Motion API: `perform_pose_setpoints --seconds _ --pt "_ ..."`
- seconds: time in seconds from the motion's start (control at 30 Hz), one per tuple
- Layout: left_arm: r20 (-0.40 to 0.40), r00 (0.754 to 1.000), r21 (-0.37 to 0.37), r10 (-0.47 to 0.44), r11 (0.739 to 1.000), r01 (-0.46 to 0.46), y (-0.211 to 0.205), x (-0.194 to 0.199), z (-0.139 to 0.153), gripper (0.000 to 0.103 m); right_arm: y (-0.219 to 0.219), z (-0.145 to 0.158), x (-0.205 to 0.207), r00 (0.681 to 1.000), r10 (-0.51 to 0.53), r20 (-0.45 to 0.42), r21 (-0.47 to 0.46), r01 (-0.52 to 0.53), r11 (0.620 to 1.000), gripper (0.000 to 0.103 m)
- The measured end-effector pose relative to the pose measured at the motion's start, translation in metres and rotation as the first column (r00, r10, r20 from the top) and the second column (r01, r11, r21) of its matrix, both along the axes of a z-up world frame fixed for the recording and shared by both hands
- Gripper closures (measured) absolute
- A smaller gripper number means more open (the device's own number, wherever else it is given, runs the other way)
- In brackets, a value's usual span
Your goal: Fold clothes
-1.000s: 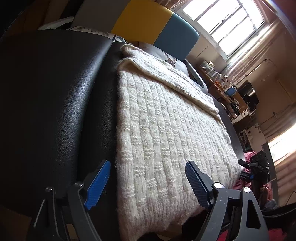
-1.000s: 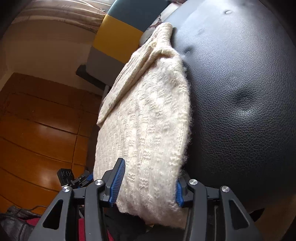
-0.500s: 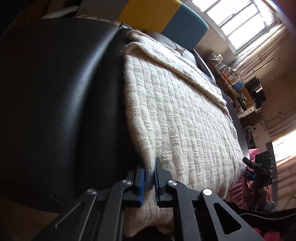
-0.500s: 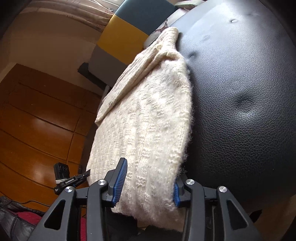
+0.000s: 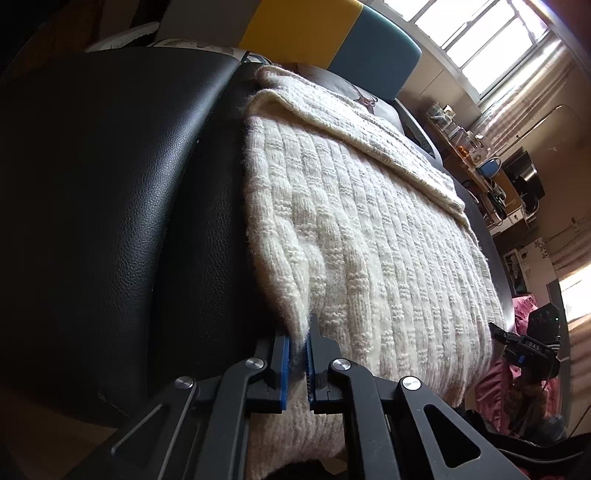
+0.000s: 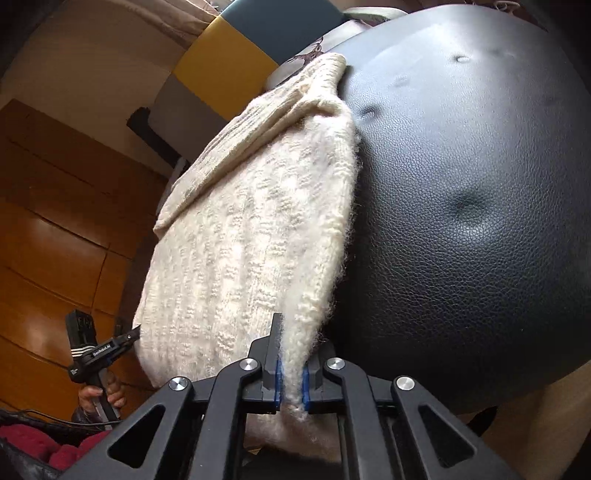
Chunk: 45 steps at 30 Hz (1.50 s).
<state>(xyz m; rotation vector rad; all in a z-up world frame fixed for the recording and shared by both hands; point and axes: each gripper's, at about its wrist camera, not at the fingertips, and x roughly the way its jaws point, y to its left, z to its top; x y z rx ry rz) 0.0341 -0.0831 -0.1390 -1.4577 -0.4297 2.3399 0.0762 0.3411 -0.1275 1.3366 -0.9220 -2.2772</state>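
Note:
A cream knitted sweater (image 5: pixel 369 229) lies spread over a black leather seat (image 5: pixel 110 184), a sleeve folded across its far end. My left gripper (image 5: pixel 298 365) is shut on the sweater's near left corner, the knit pinched between its blue pads. In the right wrist view the same sweater (image 6: pixel 251 236) runs along the left side of the black leather seat (image 6: pixel 480 184). My right gripper (image 6: pixel 291 384) is shut on the sweater's near right corner, a ridge of fabric pulled up between its pads.
A yellow and blue cushion (image 5: pixel 332 33) stands behind the seat. The right gripper's body (image 5: pixel 532 347) shows at the right of the left wrist view; the left one, held by a hand (image 6: pixel 98 395), shows over the wooden floor (image 6: pixel 55 221). Shelves with clutter (image 5: pixel 480 162) stand below the window.
My right gripper has shut on the sweater's near corner; it was open around it half a second ago. My left gripper shut on the other corner earlier and stays shut.

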Motion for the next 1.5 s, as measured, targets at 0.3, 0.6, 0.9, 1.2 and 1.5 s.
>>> perform_pose_setpoints --seconds 0.3,0.6,0.9,1.2,1.5 --pt "-0.017 0.999 0.298 -0.041 0.954 0.044 -0.024 0.000 0.012 0.098 -0.040 0.010 -0.023 0.986 0.119 -0.113 -0.239 -0.143 0.960 0.097" --pt "-0.105 0.993 0.537 -0.046 0.838 0.095 -0.049 -0.026 0.049 0.098 -0.037 0.035 -0.077 0.975 0.050 -0.215 -0.402 -0.135 0.905 0.097" --pt "-0.146 0.985 0.686 0.096 0.727 0.031 -0.037 -0.176 0.083 0.098 0.002 0.031 -0.214 0.978 -0.146 -0.148 -0.365 0.084 0.927 0.097" --pt "0.139 0.977 0.501 0.164 0.839 -0.212 -0.010 -0.279 -0.017 0.098 0.031 -0.023 -0.233 0.988 -0.146 0.042 -0.253 0.152 0.955 0.100" --pt "0.135 0.983 0.474 0.125 0.863 -0.175 -0.028 -0.181 -0.014 0.097 0.029 -0.009 -0.145 0.996 -0.081 0.031 -0.304 0.087 0.949 0.075"
